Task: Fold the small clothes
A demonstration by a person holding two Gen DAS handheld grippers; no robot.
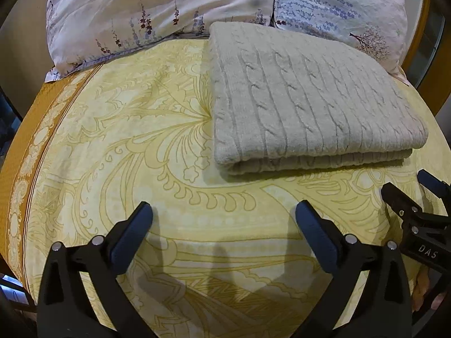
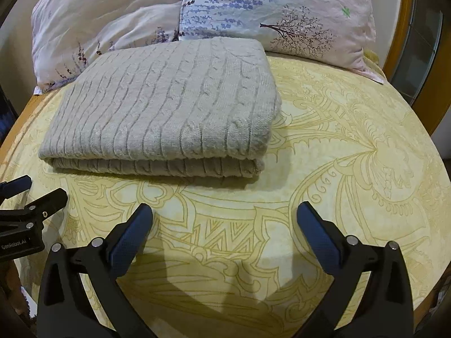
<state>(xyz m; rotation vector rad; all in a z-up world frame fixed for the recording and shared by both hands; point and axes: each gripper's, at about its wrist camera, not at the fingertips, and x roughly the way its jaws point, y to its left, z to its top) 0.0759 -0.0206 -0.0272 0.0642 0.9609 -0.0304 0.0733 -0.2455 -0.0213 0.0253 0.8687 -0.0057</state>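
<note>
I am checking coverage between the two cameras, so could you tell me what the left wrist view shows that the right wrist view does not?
Only the left wrist view shows the orange patterned border of the bedspread and the right gripper at its edge. Only the right wrist view shows the left gripper. Both show the folded grey cable-knit garment, the floral pillows and the yellow bedspread.

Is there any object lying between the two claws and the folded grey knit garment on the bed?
Nothing visible does. The left claw and the right claw both hang open over bare yellow patterned bedsheet, and only that sheet lies between them and the folded grey knit. The pillows lie behind it.
</note>
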